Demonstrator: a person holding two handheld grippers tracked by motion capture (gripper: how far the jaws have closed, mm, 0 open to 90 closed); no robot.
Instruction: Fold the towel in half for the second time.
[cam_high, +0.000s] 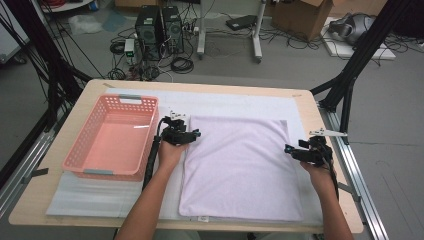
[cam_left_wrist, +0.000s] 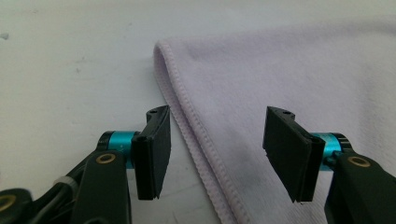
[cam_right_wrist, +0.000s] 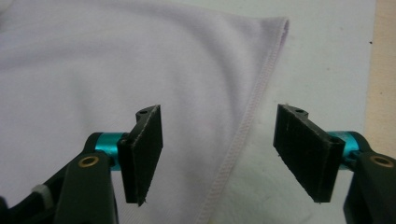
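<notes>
A pale lilac towel (cam_high: 240, 165) lies flat on the white mat in the middle of the table. My left gripper (cam_high: 192, 134) hovers at the towel's left edge near its far corner. In the left gripper view the stitched hem (cam_left_wrist: 196, 140) runs between the open jaws of my left gripper (cam_left_wrist: 217, 149), and the pads do not press on it. My right gripper (cam_high: 292, 151) sits at the towel's right edge. In the right gripper view the towel's hem (cam_right_wrist: 243, 135) passes between the open jaws of my right gripper (cam_right_wrist: 219, 149), with the far corner (cam_right_wrist: 282, 25) ahead.
A pink plastic basket (cam_high: 80, 145) stands empty at the left of the table. A white mat (cam_high: 235, 100) covers the wooden tabletop (cam_high: 310, 107) under the towel. Black frame posts stand at both sides of the table.
</notes>
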